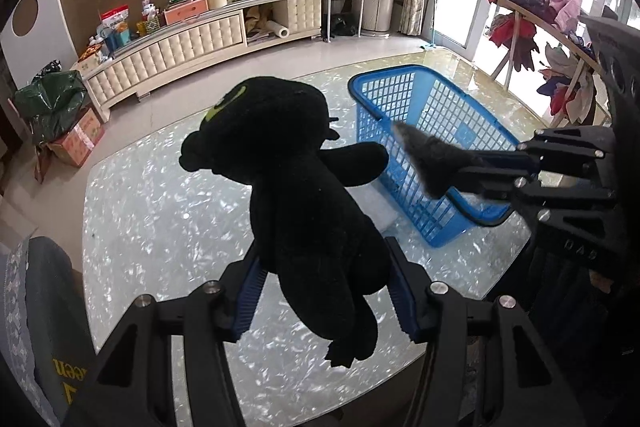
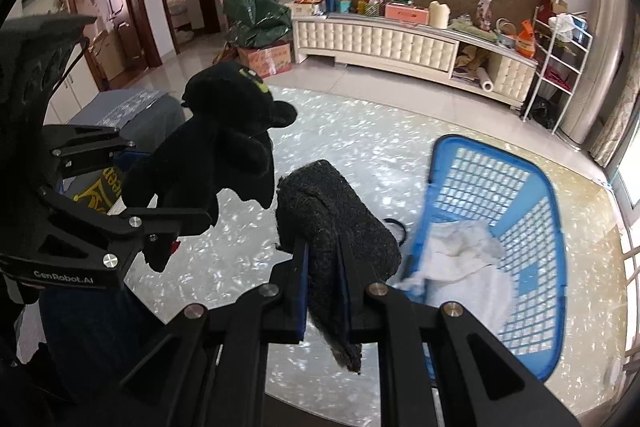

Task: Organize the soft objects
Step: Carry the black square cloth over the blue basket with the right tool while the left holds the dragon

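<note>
Beside the blue plastic lattice basket (image 1: pixel 424 131) on the table, the left gripper (image 1: pixel 326 291) clamps a black plush toy (image 1: pixel 304 195), while the right gripper (image 2: pixel 326 287) pinches a dark grey felt piece (image 2: pixel 336 227) over the basket's near rim.

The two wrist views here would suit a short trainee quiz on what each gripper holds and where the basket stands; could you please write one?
1. True or false: the left gripper is shut on the black plush toy.
2. What does the right gripper hold? A) a white cloth B) a dark grey felt piece C) nothing
3. Fill in: the white cloth lies inside the blue ____ on the table.

Key:
1. True; its pads press on the toy's body, which hangs clear of the table.
2. B; the dark grey felt piece is clamped between nearly closed pads.
3. basket
</note>
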The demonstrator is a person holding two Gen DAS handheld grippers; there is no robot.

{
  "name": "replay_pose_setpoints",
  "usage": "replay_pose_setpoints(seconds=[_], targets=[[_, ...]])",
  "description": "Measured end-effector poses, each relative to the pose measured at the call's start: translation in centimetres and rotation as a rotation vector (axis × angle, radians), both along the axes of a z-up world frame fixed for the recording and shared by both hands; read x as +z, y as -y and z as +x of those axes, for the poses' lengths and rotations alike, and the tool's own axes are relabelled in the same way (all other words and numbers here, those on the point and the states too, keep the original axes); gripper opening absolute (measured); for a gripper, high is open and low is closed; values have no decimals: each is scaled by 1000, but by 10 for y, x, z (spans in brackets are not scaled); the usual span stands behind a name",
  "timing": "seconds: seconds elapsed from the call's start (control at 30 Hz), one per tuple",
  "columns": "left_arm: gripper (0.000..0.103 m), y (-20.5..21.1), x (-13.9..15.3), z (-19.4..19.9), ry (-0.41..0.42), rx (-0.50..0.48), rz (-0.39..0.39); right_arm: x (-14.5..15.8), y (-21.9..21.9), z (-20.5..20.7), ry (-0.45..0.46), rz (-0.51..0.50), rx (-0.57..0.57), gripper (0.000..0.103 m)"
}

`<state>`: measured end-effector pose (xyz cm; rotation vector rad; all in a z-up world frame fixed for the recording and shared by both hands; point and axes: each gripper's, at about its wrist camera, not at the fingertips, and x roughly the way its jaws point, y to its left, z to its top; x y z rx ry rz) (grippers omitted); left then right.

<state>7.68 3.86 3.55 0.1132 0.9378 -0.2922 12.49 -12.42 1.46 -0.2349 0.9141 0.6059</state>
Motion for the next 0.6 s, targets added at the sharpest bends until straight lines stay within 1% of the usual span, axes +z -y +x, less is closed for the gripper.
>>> replay_pose_setpoints(seconds=[0.27, 0.43, 0.6], targets=[[54, 25, -5, 19, -5, -35, -6, 9, 36, 13, 18, 2, -78, 11], [54, 35, -9, 32, -7, -53, -15, 7, 50, 21, 17, -20, -125, 11], [54, 39, -16, 42, -21, -64, -25, -3, 60, 31, -1, -46, -175, 11]])
